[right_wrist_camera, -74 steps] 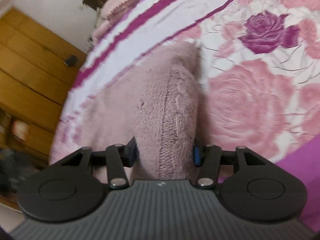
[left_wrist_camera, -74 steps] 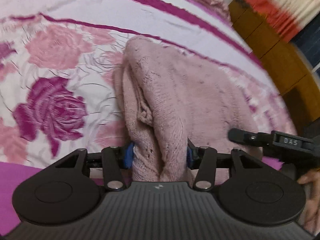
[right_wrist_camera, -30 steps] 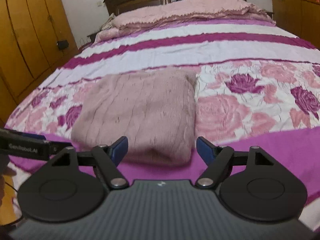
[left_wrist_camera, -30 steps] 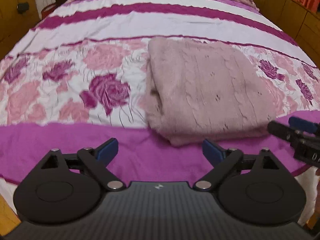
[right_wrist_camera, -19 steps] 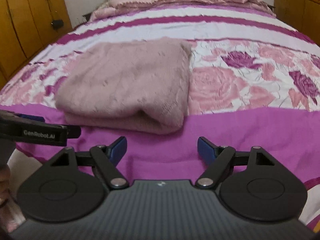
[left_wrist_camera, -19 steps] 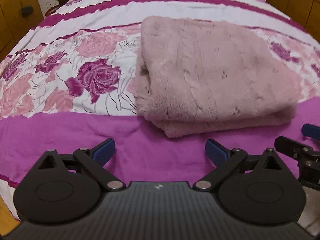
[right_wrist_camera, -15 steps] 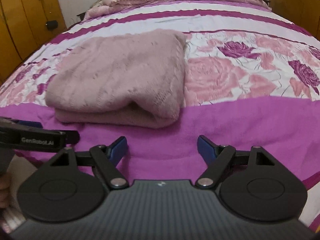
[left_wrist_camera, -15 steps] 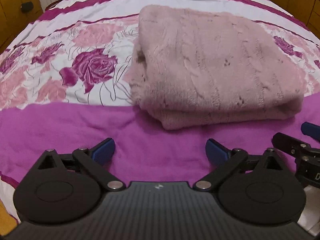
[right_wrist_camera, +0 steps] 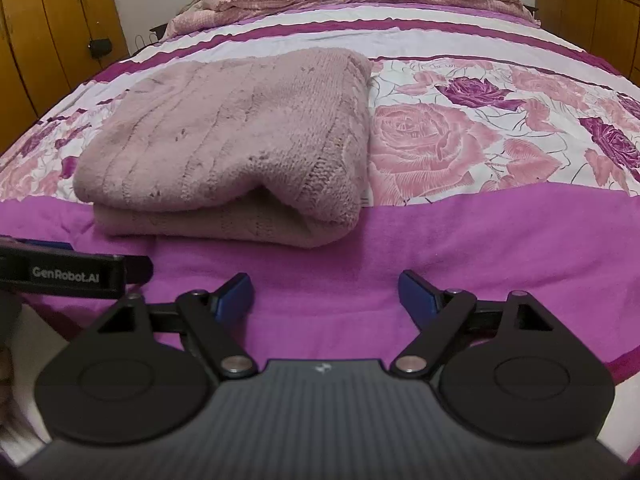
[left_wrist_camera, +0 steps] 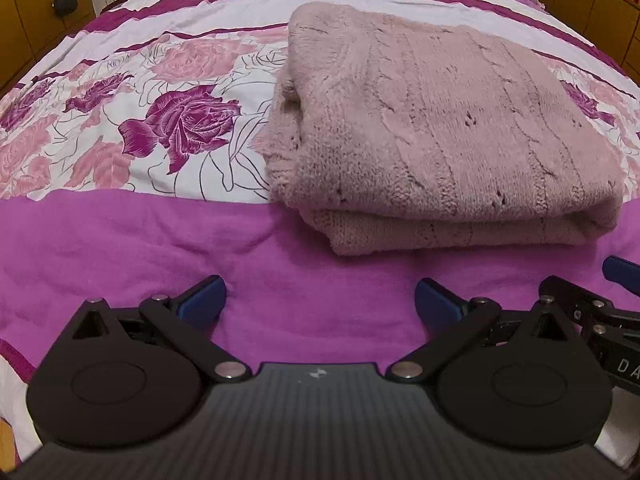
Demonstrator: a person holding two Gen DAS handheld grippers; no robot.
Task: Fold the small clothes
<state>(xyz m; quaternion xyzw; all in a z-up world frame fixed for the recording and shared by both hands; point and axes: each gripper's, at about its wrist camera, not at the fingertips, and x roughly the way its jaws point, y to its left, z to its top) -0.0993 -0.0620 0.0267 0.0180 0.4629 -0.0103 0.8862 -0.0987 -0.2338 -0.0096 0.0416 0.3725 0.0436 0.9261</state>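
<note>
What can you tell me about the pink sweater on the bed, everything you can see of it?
The pink sweater is a dusty-pink cable knit, fuzzy, with small holes in the pattern. It lies folded into a thick rectangle of stacked layers, flat on the floral bedspread, its near edge on the magenta band. Neither open gripper touches it.

Both grippers are just hanging there side by side, level and pointed the same way. Left gripper (left_wrist_camera: pixel 318 298) has its jaws spread wide, blue fingertips (left_wrist_camera: pixel 202 294) well apart with nothing between them. Right gripper (right_wrist_camera: pixel 326 294) is the same deal, jaws wide, blue fingertips (right_wrist_camera: pixel 418 292) gripping nothing. Each one pokes into the other's camera: the right one shows at the right edge of the left view, and the left one's black body comes in from the left of the right view. Neither is touching the other
</note>
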